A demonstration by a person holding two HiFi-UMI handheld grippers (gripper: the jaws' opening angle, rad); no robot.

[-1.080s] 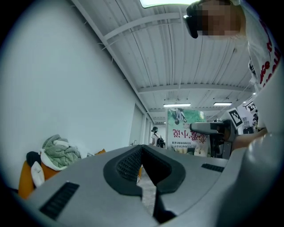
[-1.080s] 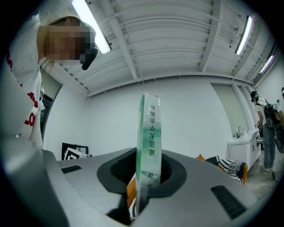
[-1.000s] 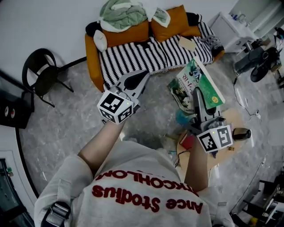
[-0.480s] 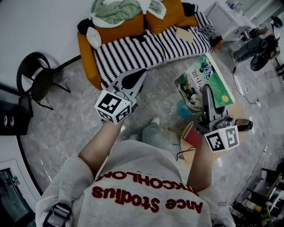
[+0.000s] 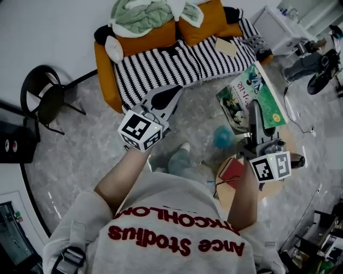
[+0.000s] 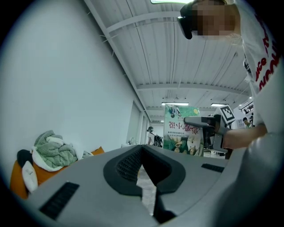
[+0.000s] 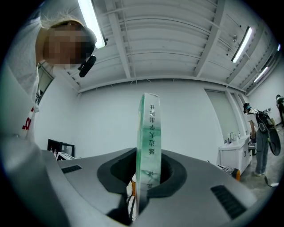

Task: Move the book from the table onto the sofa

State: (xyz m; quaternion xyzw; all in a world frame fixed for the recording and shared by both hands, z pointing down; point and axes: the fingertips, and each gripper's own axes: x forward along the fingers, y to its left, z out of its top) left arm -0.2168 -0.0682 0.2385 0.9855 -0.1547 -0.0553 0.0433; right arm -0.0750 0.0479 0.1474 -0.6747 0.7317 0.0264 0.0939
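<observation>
The green book (image 5: 252,96) hangs in the air in front of the sofa (image 5: 177,59), with my right gripper (image 5: 256,109) shut on its lower edge. Its spine (image 7: 148,150) stands upright between the jaws in the right gripper view. In the left gripper view the book's cover (image 6: 185,135) faces me at the right. My left gripper (image 5: 170,96) is shut with nothing in it, pointing at the sofa's striped seat from just short of its front edge. The sofa's orange back (image 6: 44,170) shows low at the left in the left gripper view.
A green blanket (image 5: 142,13) and orange cushions (image 5: 206,21) lie at the sofa's back. A small round table (image 5: 268,184) with a red thing (image 5: 231,170) stands under my right arm. A black chair (image 5: 45,93) stands at the left, a white cabinet (image 5: 281,27) at the right.
The right gripper has carried the book to the right and a little down in the head view. The left gripper has shifted slightly toward the sofa. My foot has stepped into view below.
</observation>
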